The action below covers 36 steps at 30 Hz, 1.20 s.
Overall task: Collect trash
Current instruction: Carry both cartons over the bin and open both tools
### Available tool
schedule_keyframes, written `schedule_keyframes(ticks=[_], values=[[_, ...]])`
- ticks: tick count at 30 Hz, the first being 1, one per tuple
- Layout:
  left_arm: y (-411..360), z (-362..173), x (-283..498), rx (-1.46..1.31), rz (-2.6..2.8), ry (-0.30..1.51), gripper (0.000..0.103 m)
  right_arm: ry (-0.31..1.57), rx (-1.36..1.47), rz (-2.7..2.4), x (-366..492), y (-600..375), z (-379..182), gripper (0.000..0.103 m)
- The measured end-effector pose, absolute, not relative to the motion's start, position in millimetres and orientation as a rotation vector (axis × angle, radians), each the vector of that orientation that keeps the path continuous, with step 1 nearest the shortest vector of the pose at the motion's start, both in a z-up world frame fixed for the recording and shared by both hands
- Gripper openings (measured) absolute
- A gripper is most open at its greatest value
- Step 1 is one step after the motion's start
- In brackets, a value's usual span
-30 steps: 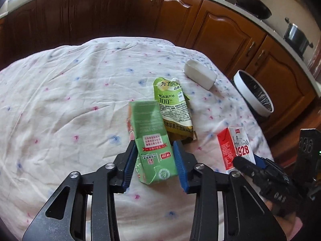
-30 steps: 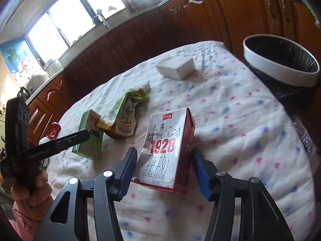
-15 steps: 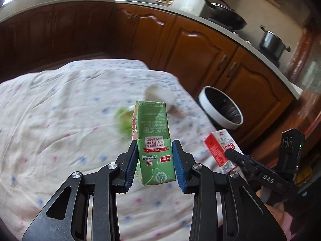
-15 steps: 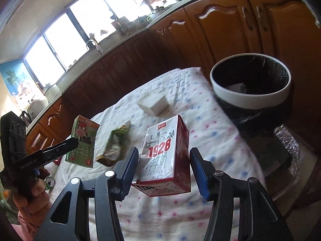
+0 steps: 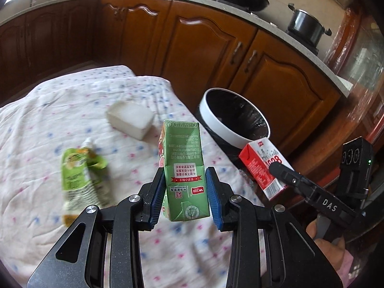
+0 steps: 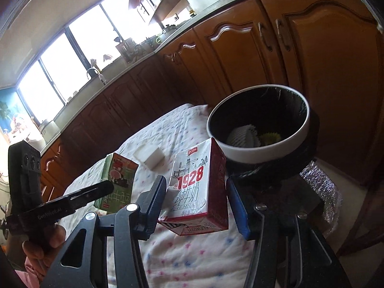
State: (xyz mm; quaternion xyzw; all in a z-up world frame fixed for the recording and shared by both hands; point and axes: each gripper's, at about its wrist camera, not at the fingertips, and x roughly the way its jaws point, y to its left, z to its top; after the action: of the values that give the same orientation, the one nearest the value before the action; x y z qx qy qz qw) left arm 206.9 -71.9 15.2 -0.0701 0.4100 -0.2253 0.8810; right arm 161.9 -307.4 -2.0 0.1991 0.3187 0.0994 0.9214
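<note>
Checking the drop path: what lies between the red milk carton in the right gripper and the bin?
Nothing: in the right wrist view the red milk carton hangs just short of the bin's rim, no object between.

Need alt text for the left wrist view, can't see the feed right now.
The left tongs grip an upright green drink carton, lifted above a white flower-print tablecloth. At right, the right tongs hold a red-and-white milk carton near a white-rimmed, black-lined trash bin. A green pouch and a white box lie on the cloth.
</note>
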Motion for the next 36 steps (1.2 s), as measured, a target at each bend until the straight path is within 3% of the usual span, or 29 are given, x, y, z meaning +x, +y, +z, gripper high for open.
schedule_keyframes(ticks=[22, 36], values=[[-192.8, 43.9, 293.8, -0.036, -0.592, 0.862, 0.032, 0.636, 0.402, 0.069, 249.1, -389.9, 7.0, 0.053], [-241.8, 20.0, 332.8, 0.023, -0.588, 0.937, 0.032, 0.678, 0.406, 0.052, 271.0, -400.4, -8.7, 0.053]])
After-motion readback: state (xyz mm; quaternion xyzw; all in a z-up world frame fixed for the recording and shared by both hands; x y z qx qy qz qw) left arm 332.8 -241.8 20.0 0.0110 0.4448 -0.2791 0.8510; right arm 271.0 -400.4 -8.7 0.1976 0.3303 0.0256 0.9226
